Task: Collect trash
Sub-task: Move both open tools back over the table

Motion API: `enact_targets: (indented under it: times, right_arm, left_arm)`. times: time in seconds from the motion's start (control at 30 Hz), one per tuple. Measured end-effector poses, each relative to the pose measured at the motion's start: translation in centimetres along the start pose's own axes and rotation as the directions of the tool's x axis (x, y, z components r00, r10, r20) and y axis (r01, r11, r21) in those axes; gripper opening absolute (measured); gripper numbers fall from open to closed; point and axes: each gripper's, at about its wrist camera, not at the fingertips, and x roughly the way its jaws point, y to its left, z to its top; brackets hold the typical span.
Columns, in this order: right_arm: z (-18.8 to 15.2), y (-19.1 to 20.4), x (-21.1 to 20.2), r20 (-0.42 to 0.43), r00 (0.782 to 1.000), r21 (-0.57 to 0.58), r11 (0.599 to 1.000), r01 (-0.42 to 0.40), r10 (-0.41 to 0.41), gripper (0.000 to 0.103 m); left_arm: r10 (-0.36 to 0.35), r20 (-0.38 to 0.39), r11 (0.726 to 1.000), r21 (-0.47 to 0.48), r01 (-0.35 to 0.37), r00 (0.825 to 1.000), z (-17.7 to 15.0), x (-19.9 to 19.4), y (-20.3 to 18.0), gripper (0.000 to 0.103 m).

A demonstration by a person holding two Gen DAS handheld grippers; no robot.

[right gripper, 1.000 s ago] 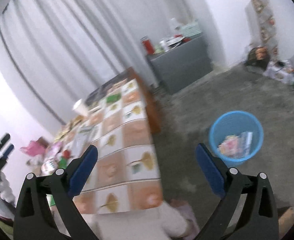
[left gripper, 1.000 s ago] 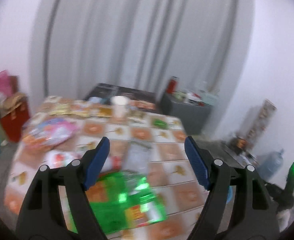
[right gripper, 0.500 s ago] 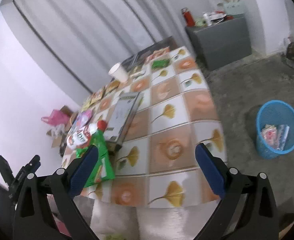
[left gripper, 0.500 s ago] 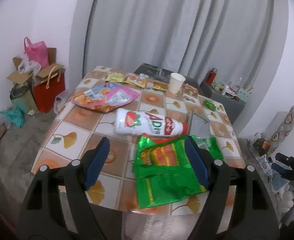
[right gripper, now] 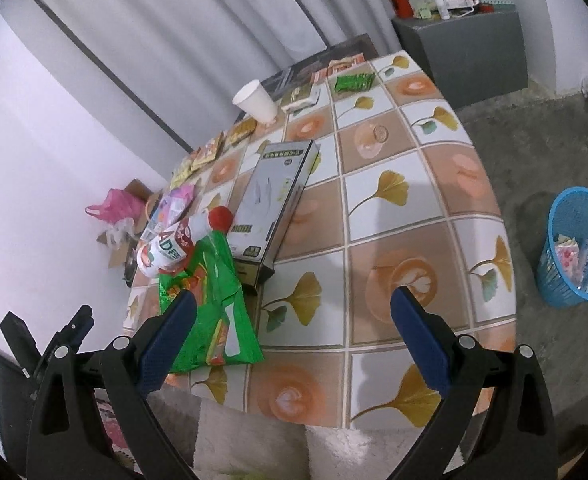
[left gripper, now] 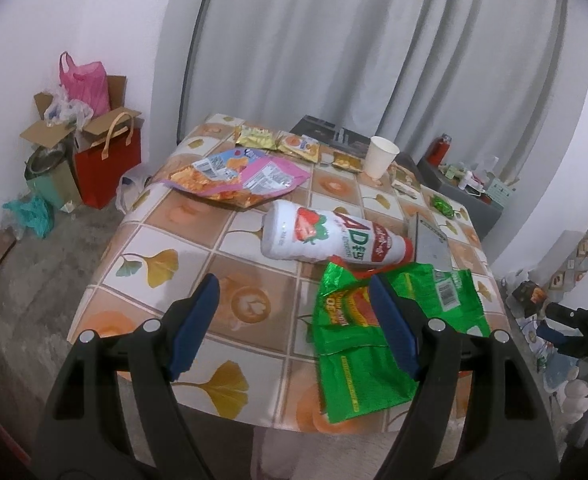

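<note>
Both handheld grippers hung above the near edge of a table covered in a tan-and-white tiled cloth printed with ginkgo leaves [left gripper: 150,264], each tilted downward toward the litter on it. The left gripper [left gripper: 294,324], black-framed with blue pads, had its jaws spread wide and nothing between them; its right finger [left gripper: 393,328] overlapped the crumpled green foil snack bag [left gripper: 357,368] in the picture, though whether it touched could not be told. The right gripper [right gripper: 290,336] was likewise released, jaws wide over bare cloth, with the same green bag [right gripper: 218,312] at its 9 o'clock, beside its left finger.

The green bag lay flattened and torn open at the table's near edge. Just beyond it, at 12 o'clock from the bag in the left wrist view, a white plastic drink bottle with a strawberry label and red cap [left gripper: 329,236] lay on its side, its cap end touching the bag. A pink-and-orange snack packet [left gripper: 238,180] sprawled further back, near a white paper cup [left gripper: 379,156] standing upright among small wrappers. A long grey-and-white cardboard box [right gripper: 274,192] lay flat beside the bottle. On the grey floor at 3 o'clock from the table, in the right wrist view, a blue plastic mesh bin [right gripper: 573,248] held a few wrappers.
</note>
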Motion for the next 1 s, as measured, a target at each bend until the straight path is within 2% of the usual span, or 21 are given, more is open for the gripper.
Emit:
enact_targets:
  times: [0.27, 0.47, 0.6, 0.73, 0.83, 0.9, 0.97, 1.0]
  right_arm:
    - [-0.2, -0.2, 3.0, -0.067, 0.998, 0.041, 0.999, 0.004, -0.001, 0.095]
    - [0.5, -0.4, 4.3, -0.089, 0.996, 0.073, 0.997, 0.005, 0.001, 0.095]
    - [2.1, 0.0, 4.9, -0.082, 0.997, 0.088, 0.996, 0.0, 0.008, 0.095]
    - [4.9, 0.7, 6.3, -0.065, 0.998, 0.111, 0.994, -0.015, 0.022, 0.095]
    - [6.6, 0.8, 7.1, -0.046, 0.999, 0.155, 0.988, -0.023, 0.03, 0.095]
    - [7.3, 0.7, 7.2, -0.023, 0.999, 0.184, 0.983, -0.028, 0.032, 0.095]
    - [7.6, 0.5, 7.1, -0.01, 0.999, 0.194, 0.981, -0.03, 0.032, 0.095]
    - [7.6, 0.4, 7.0, -0.006, 1.0, 0.196, 0.98, -0.027, 0.029, 0.095]
  left_arm:
    - [-0.011, -0.034, 1.0, -0.006, 0.011, 0.999, -0.1, 2.0, 1.0, 0.073]
    - [-0.018, -0.032, 1.0, 0.015, 0.018, 0.999, 0.4, 3.1, 1.1, 0.073]
    - [-0.008, -0.009, 0.996, 0.084, 0.009, 1.0, 1.6, 3.3, 0.4, 0.073]
    - [-0.028, 0.001, 0.994, 0.108, 0.028, 1.0, 2.6, 3.6, -0.3, 0.073]
    - [-0.084, -0.005, 0.99, 0.114, 0.084, 0.996, 3.5, 3.9, -1.3, 0.073]
    - [-0.164, -0.028, 0.98, 0.111, 0.167, 0.986, 4.5, 4.4, -2.6, 0.073]
    - [-0.248, -0.07, 0.959, 0.125, 0.255, 0.966, 5.6, 5.1, -4.5, 0.073]
    - [-0.298, -0.11, 0.94, 0.143, 0.311, 0.948, 6.4, 5.8, -6.0, 0.074]
